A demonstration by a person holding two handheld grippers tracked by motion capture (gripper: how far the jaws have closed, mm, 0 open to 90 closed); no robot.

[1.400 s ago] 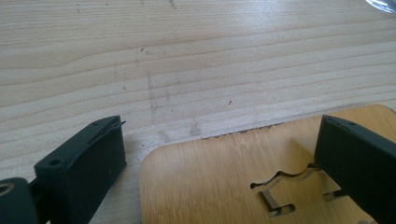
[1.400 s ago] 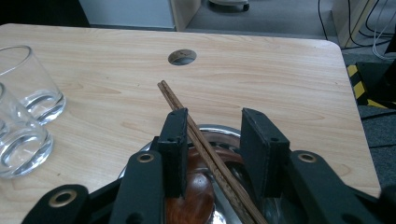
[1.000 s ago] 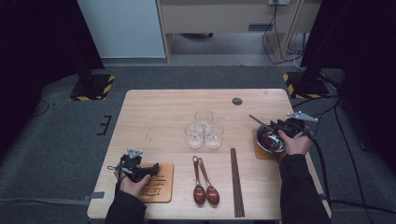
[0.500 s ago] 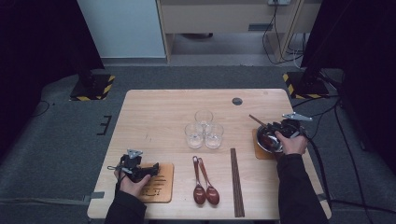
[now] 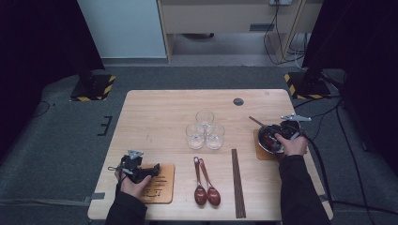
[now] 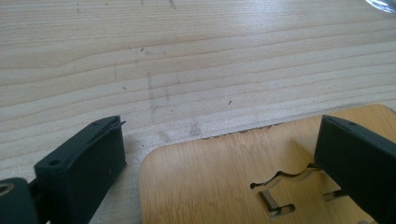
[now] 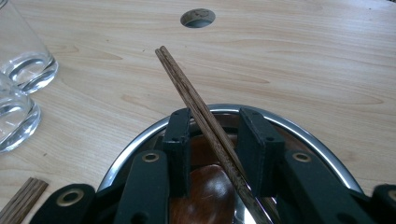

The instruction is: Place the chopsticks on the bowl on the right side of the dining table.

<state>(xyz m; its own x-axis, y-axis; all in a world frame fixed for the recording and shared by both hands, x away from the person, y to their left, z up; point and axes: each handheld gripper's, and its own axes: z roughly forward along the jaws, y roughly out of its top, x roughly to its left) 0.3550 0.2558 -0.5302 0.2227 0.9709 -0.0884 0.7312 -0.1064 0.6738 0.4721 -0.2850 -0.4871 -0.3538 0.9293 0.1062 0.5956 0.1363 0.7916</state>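
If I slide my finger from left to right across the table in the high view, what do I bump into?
Left gripper → coaster → spoons → chopsticks → bowl → right gripper.

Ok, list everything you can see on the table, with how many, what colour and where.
table: one, light wood, centre.
glasses: three, clear, clustered mid-table.
spoons: two, reddish-brown, near edge, side by side.
chopsticks: one dark brown pair lying right of the spoons.
coaster: one, bamboo, near left.
bowl: one, metal, on a second coaster at right, holding a spoon.
chopsticks in bowl: one dark pair, leaning out.
left gripper: black, open over the coaster.
right gripper: black, jaws astride the leaning chopsticks.
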